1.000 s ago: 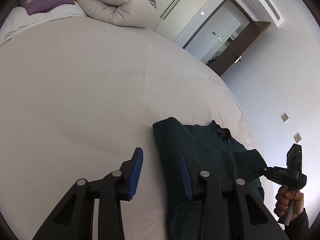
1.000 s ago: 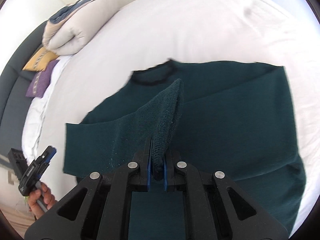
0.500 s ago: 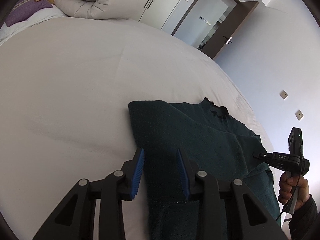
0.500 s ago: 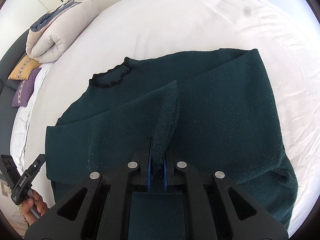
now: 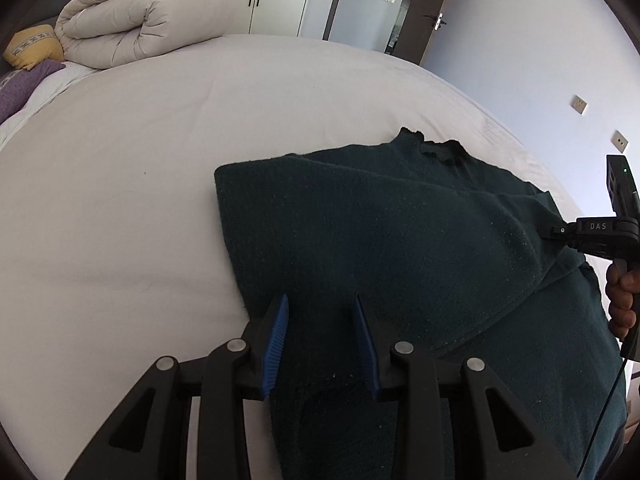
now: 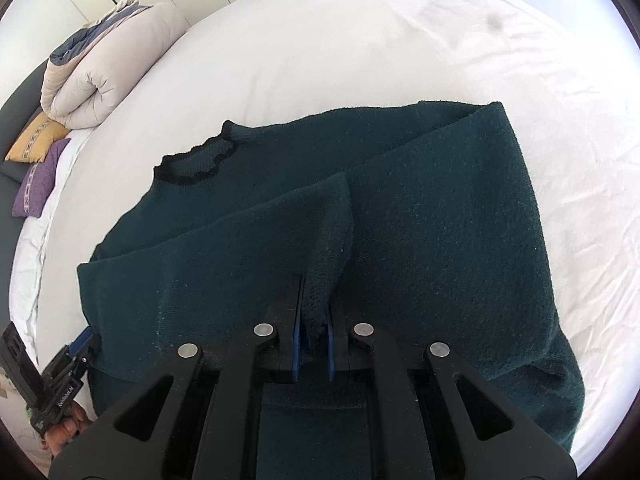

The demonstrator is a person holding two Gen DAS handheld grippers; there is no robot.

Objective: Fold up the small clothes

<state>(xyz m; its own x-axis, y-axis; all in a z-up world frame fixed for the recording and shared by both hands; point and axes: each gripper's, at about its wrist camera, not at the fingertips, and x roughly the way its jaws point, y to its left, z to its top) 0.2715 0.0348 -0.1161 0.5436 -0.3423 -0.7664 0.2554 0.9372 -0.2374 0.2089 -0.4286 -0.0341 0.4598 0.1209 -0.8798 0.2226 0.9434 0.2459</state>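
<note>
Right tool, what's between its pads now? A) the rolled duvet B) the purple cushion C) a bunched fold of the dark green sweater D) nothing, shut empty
C: in the right wrist view the right tool is clamped on a pinched ridge of the dark green sweater, which rises from the cloth spread on the bed.

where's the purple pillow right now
The purple pillow lies at the far left edge in both wrist views, at the head of the bed, just below the yellow pillow and near the rolled duvet.
</note>
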